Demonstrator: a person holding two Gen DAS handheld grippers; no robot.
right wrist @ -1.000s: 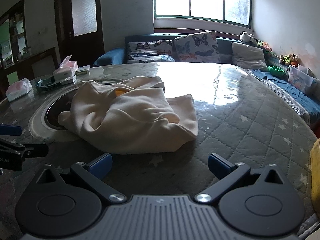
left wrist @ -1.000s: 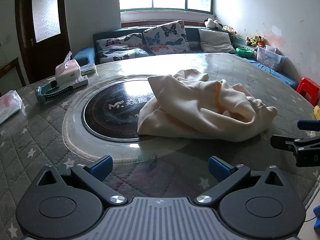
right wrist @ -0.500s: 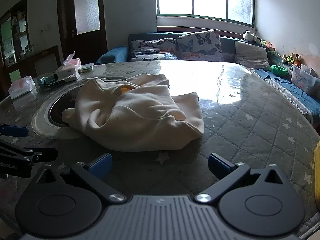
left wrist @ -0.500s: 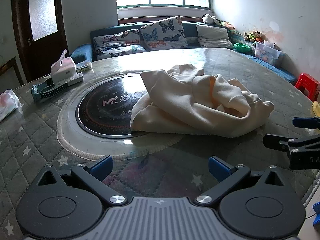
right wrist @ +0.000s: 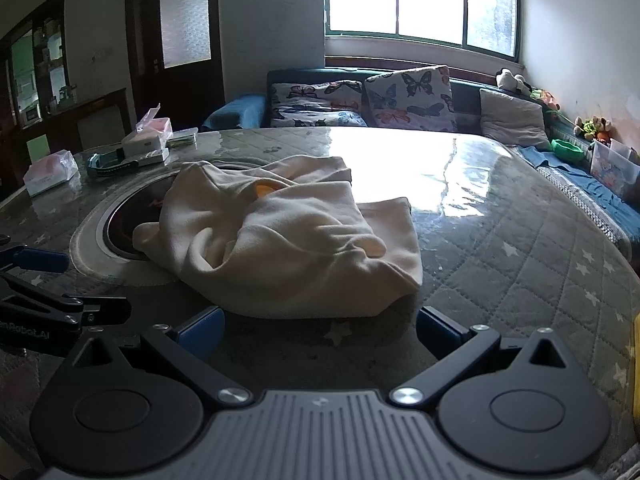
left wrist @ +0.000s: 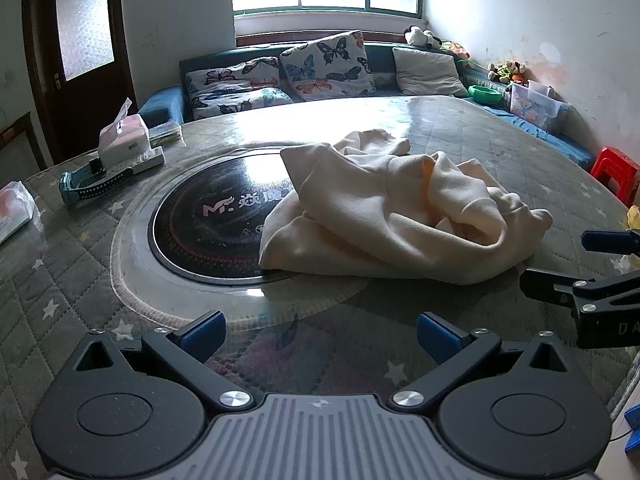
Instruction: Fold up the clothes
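A crumpled cream garment point(left wrist: 396, 216) point(right wrist: 288, 240) with an orange lining lies in a heap on the round table, partly over the black cooktop point(left wrist: 216, 216). My left gripper point(left wrist: 320, 330) is open and empty, a short way in front of the heap's near left edge. My right gripper point(right wrist: 320, 328) is open too, with its blue pads just short of the heap's near edge and nothing between them. Each gripper shows at the side of the other's view: the right one point(left wrist: 572, 264) and the left one point(right wrist: 68, 280).
A tissue box point(left wrist: 124, 140) and a teal strap point(left wrist: 92, 184) lie at the far left, a plastic pack point(left wrist: 14, 210) at the left edge. The quilted table cover point(right wrist: 520, 264) spreads to the right. A sofa with cushions point(left wrist: 328, 66) stands behind, a red stool point(left wrist: 614, 170) at the right.
Both grippers have drawn closer to the garment, which looks larger and nearer in both views. The garment itself has not moved, and both pairs of fingers stay apart.
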